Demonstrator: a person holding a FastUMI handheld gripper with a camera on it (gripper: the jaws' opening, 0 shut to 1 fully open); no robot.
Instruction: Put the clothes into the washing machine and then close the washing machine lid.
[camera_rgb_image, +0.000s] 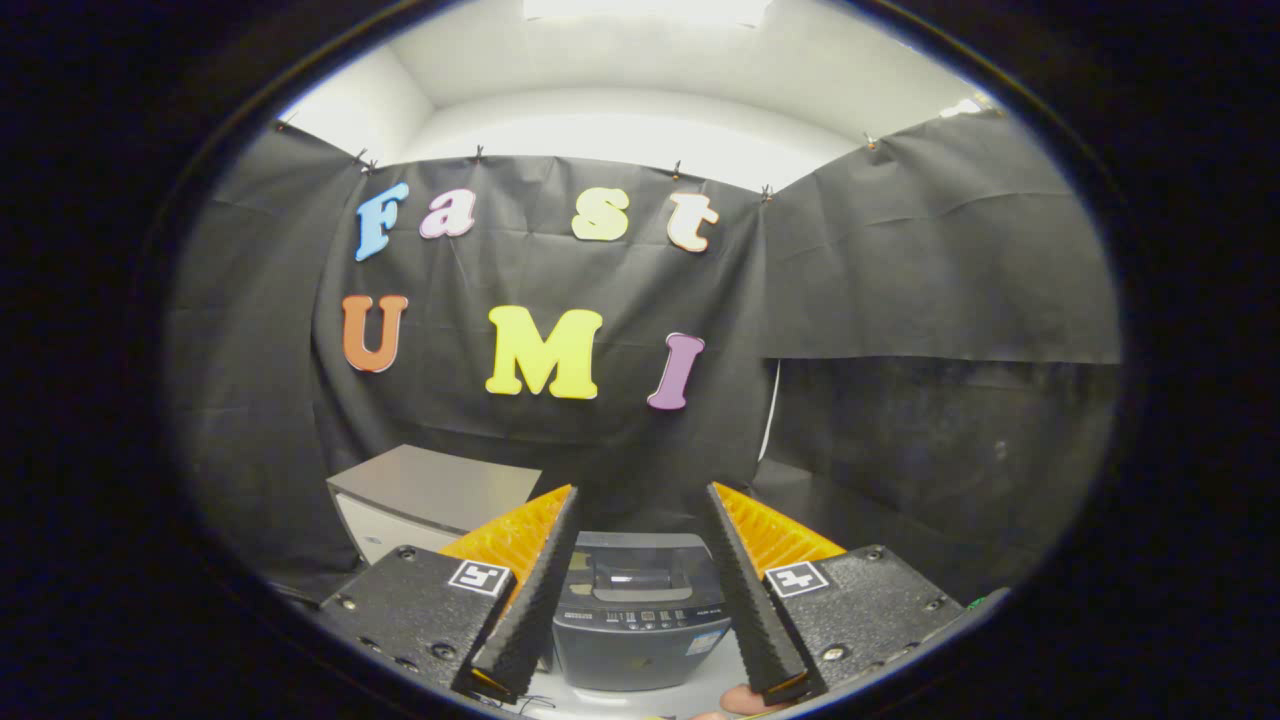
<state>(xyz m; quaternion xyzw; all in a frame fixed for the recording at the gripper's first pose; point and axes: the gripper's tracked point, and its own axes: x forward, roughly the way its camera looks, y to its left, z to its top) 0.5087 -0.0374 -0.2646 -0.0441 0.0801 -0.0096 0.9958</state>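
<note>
A small dark grey top-loading washing machine (640, 620) stands on a white surface, below and between my two fingers. Its lid (625, 570) with a small window appears to lie flat on top, and a control strip runs along its near edge. My gripper (642, 490) is held above the machine, open wide, with nothing between the fingers. The fingertips point toward the black cloth wall beyond the machine.
A grey-topped white box (430, 495) stands left of the machine, behind the left finger. Black cloth walls close off the back and right. A person's fingertip (745, 700) shows at the base of the right finger, over the white surface (620, 702).
</note>
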